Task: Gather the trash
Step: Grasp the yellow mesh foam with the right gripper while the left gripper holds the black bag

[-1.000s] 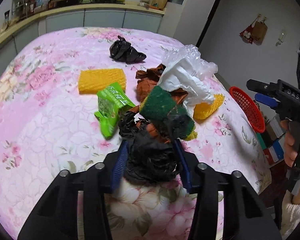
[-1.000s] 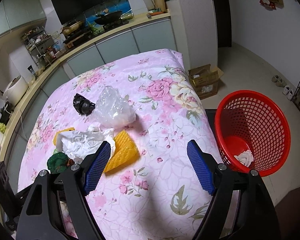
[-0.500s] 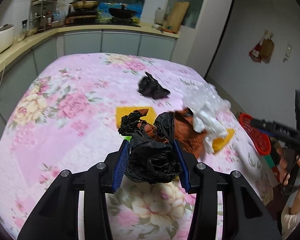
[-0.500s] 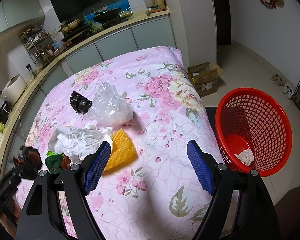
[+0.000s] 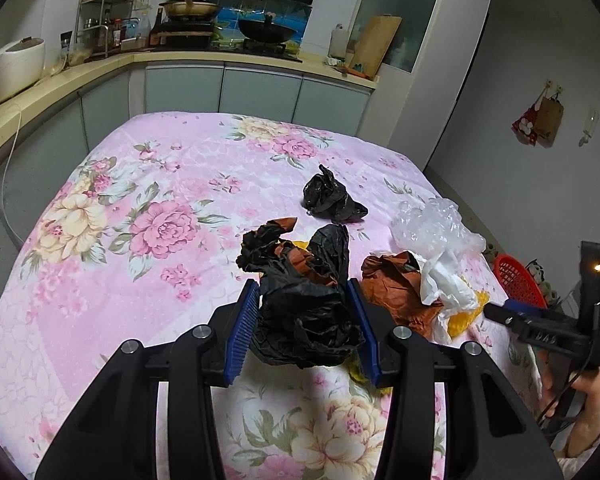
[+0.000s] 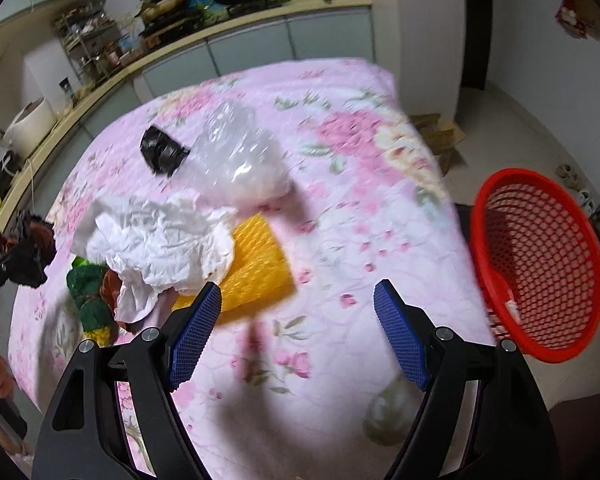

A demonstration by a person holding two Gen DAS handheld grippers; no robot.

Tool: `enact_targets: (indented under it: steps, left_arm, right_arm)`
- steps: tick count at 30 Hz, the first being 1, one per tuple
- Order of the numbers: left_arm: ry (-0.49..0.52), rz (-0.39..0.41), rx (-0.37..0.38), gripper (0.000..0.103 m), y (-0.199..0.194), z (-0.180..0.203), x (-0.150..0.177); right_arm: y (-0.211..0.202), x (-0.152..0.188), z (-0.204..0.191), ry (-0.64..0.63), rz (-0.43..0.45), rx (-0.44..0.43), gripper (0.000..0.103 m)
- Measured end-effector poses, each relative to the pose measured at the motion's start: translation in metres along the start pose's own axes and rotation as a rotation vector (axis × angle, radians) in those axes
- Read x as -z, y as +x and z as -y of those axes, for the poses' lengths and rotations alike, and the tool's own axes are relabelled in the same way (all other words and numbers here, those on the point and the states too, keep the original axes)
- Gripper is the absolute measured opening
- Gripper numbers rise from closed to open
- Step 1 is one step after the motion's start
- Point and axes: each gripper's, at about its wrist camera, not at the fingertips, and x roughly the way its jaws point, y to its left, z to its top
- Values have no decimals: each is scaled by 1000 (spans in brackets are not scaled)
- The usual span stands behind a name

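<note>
The landmark for every place here is the white crumpled paper [image 6: 160,244], lying on the pink flowered cloth [image 6: 340,240] that covers the table.

Far to its left in the right wrist view, the left gripper [image 5: 306,316] is pinched on a crumpled black plastic bag [image 5: 300,312], its blue pads pressing both sides of the wad, which is held up off the cloth. Just left of the paper and partly under it lie a green scouring pad [image 6: 88,292] and a brown crumpled wrapper [image 5: 396,284]. Behind the paper, farther from the camera, a second small black bag [image 6: 160,150] sits on the cloth, touching a clear plastic bag [image 6: 240,160] that lies just behind the paper. A yellow sponge [image 6: 256,268] pokes out from under the paper's right edge.

Right of the paper and nearer the camera, the right gripper [image 6: 298,332] hangs over bare cloth with its jaws spread wide and nothing between them. Well to the right, off the table edge, stands the red basket [image 6: 540,264] with a small white scrap inside.
</note>
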Motion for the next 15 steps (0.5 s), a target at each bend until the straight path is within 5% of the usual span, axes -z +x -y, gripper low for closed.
enact_targets:
  steps: [12, 15]
  left_arm:
    - [-28, -9, 11, 43, 9, -7, -4]
    - [-32, -9, 8, 43, 9, -8, -4]
  right_arm:
    - [31, -7, -30, -57, -28, -54, 76]
    - [37, -10, -35, -80, -25, -51, 66]
